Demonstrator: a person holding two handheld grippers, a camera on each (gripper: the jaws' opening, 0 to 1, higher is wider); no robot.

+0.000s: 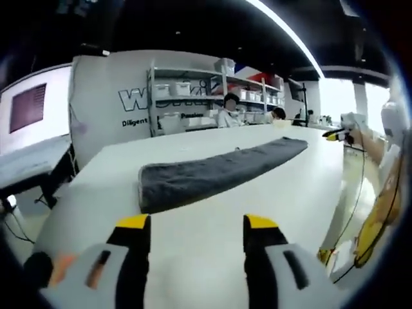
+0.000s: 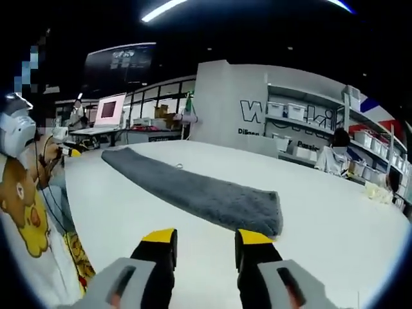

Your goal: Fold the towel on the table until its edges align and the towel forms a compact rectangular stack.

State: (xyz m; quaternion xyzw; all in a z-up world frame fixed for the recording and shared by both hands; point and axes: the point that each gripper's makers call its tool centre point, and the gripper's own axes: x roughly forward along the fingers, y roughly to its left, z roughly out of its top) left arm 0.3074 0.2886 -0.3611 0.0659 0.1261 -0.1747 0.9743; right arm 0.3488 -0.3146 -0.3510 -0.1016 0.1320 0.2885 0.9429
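Grey terry cloth lies as a long, narrow band across the white table (image 1: 96,193) in the left gripper view: the towel (image 1: 212,172) looks already folded lengthwise, its near short end facing the left gripper (image 1: 197,226) and its far end running toward the table's opposite side. The yellow-tipped jaws stand spread with nothing between them, hovering short of the near end, apart from the cloth. That placement reads as a lineup for pinching this end. At the far right edge a yellow-tipped tool (image 1: 336,134) shows, probably the other gripper, held by a person in a printed white shirt (image 1: 380,212). Shelving with bins (image 1: 215,96) and seated people fill the background.

From the right gripper view the same towel (image 2: 193,188) is seen from its opposite end, stretching diagonally away across the table (image 2: 322,212). The right gripper (image 2: 205,239) has its jaws spread and empty, just short of the near short end, the right jaw almost beneath the towel's corner. With one gripper stationed at each end, my reading is that the person intends to bring the two short ends together, halving the strip toward a compact rectangle; that fold is not yet begun. A small loop tag (image 2: 178,166) sits on the cloth's upper surface.
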